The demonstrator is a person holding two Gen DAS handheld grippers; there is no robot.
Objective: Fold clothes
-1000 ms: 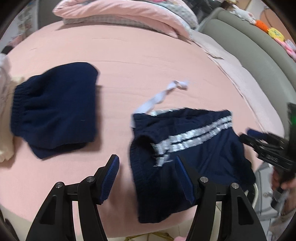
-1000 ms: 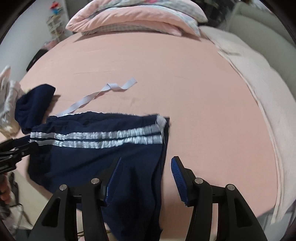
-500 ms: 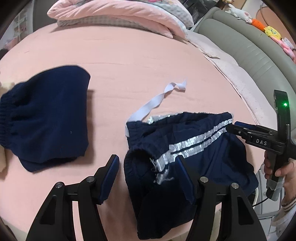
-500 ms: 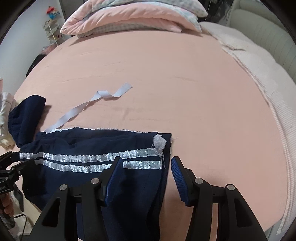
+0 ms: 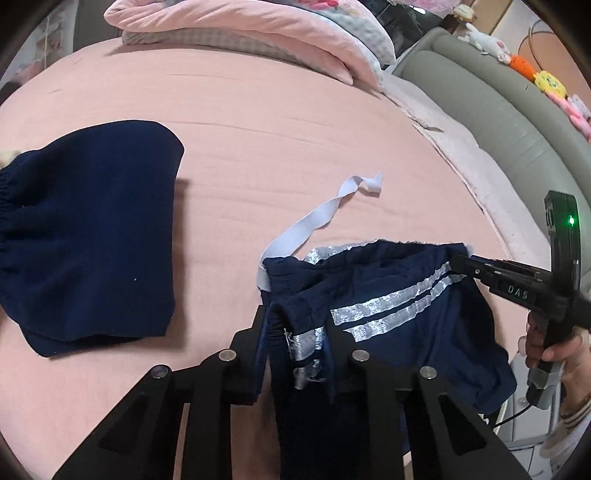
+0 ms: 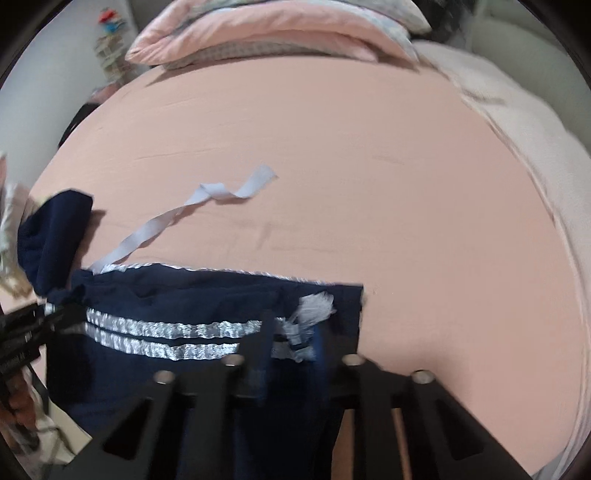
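Observation:
Navy shorts with two silver stripes (image 5: 399, 314) lie at the near edge of the pink bed, with a white drawstring (image 5: 317, 221) trailing away from the waistband. My left gripper (image 5: 295, 343) is shut on the waistband end of the shorts. My right gripper (image 6: 291, 343) is shut on the hem end of the shorts (image 6: 207, 306), by a white frayed tag (image 6: 314, 306). The right gripper also shows in the left wrist view (image 5: 517, 288) at the far end of the stripes. The drawstring (image 6: 177, 218) shows in the right wrist view too.
A folded navy garment (image 5: 88, 236) lies on the bed (image 5: 277, 122) to the left. Pink and grey pillows (image 5: 251, 33) are stacked at the far end. A grey padded headboard (image 5: 498, 107) with plush toys runs along the right. Pale clothes (image 6: 9, 236) lie at the left edge.
Both grippers have closed from open onto the striped shorts, the left on the waistband end and the right on the hem end. The shorts have bunched slightly between them.

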